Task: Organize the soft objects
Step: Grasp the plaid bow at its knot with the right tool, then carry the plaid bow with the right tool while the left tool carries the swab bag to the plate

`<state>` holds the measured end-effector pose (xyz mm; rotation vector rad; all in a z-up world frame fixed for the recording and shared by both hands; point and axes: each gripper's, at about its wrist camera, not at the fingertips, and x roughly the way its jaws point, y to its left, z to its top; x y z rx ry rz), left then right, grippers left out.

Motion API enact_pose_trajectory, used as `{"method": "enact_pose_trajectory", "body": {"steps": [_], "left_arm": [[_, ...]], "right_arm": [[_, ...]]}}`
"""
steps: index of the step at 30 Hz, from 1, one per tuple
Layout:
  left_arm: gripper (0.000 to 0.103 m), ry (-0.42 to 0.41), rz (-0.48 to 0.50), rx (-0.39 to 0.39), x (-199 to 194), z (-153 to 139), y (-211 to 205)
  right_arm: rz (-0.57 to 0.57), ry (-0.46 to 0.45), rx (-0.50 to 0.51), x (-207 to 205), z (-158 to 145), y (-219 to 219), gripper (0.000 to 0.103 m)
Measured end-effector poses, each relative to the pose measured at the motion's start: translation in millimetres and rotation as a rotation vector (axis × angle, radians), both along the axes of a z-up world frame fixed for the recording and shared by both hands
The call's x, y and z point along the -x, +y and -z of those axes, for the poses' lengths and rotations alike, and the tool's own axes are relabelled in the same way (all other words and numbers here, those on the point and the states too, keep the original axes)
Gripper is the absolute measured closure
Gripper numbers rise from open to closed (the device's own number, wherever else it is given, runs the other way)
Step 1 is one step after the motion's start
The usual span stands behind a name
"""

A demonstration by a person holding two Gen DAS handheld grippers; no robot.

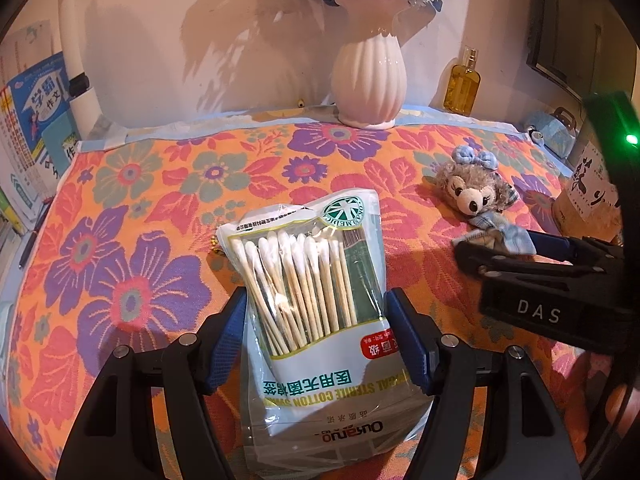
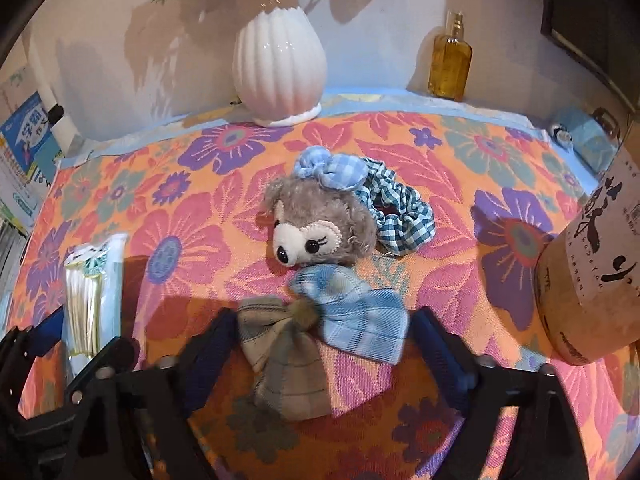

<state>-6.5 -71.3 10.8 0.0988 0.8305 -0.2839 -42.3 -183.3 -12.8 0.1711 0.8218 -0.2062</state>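
Observation:
A clear bag of cotton swabs [image 1: 316,264] lies on the floral cloth [image 1: 120,240], and my left gripper [image 1: 316,292] is shut on its sides with both blue pads against the plastic. To the right lies a furry plush head [image 2: 320,224] with a blue gingham bow, and a teal checked scrunchie [image 2: 404,216] sits behind it. A two-tone plaid bow [image 2: 356,320], half blue and half tan, rests in front of the plush. My right gripper [image 2: 324,314] straddles this bow, open; its left finger touches the tan half and its right finger stands clear of the blue half.
A white ribbed vase [image 2: 276,68] with flowers and an amber bottle [image 2: 450,60] stand at the back wall. A brown cylinder with black calligraphy [image 2: 588,280] stands close on the right. Books [image 1: 32,120] lean at the left edge. A small blue bag [image 2: 592,140] sits back right.

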Motion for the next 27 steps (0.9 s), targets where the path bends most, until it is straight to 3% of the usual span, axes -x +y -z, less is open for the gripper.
{"method": "enact_pose_trajectory", "body": {"steps": [1,2,3,7,9,12,17,24,27], "left_arm": [[0.039,0.0,-0.001,-0.002,0.1,0.0,-0.3],[0.041,-0.004,-0.001,-0.006,0.9,-0.4,-1.0],[0.046,-0.01,0.001,-0.009,1.7,-1.1,-1.8],[0.055,-0.074,-0.008,-0.018,12.7,-10.3,-4.3],[0.056,-0.104,0.003,-0.001,20.9,-16.9,-4.5],[0.057,-0.077,0.01,0.068,32.8,-22.4,-1.9],[0.057,-0.07,0.041,0.115,53.4,-31.7,-8.5],[0.057,-0.085,0.117,0.165,86.1,-54.8,-48.9],[0.057,-0.09,0.172,0.173,98.7,-65.0,-73.7]], "right_arm": [[-0.006,-0.003,0.013,1.7,-0.5,1.3,0.04],[-0.019,-0.009,0.022,4.9,-0.9,2.5,0.057],[-0.03,-0.017,0.028,8.5,-1.4,4.0,0.065],[-0.091,-0.023,-0.016,27.9,-1.7,6.1,0.086],[-0.112,-0.034,-0.064,40.7,-3.3,4.8,0.086],[-0.125,-0.054,-0.063,59.5,-9.0,6.7,0.087],[-0.119,-0.098,-0.082,94.1,-22.1,-1.4,0.087],[-0.059,-0.121,-0.28,141.1,-28.4,-45.7,0.087],[-0.008,-0.134,-0.295,162.4,-34.1,-68.0,0.087]]}}
